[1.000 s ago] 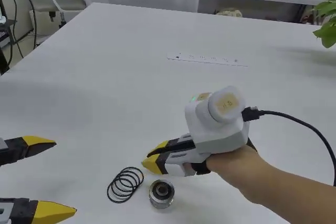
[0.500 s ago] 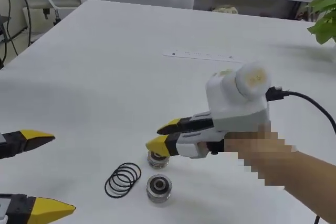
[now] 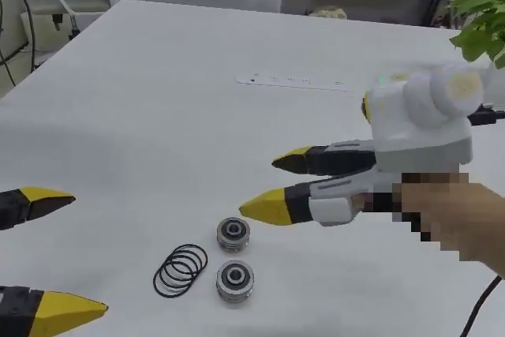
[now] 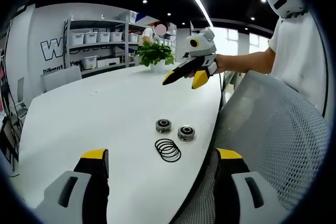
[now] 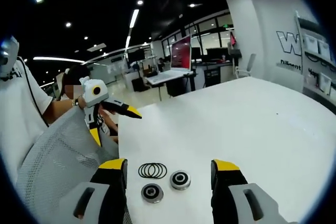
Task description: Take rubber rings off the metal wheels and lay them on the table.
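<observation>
Two metal wheels lie flat near the table's front edge, one (image 3: 233, 232) just behind the other (image 3: 234, 280). A small pile of black rubber rings (image 3: 180, 269) lies to their left on the table. My right gripper (image 3: 259, 185) hovers open above and to the right of the wheels, holding nothing. My left gripper (image 3: 88, 252) stands open at the left, apart from the rings. In the left gripper view, the rings (image 4: 168, 149) and both wheels (image 4: 163, 125) (image 4: 186, 132) lie ahead of the open jaws. In the right gripper view, the rings (image 5: 153, 170) and a wheel (image 5: 180, 179) sit between the jaws.
A thin white ruler-like strip (image 3: 296, 80) lies farther back on the white table (image 3: 158, 116). A green plant (image 3: 481, 21) stands at the far right. A mesh chair back (image 4: 273, 129) runs along the table's near edge.
My right gripper has drawn back up and to the right and has opened. A second wheel that it covered now lies beside the first. The rings have not moved.
</observation>
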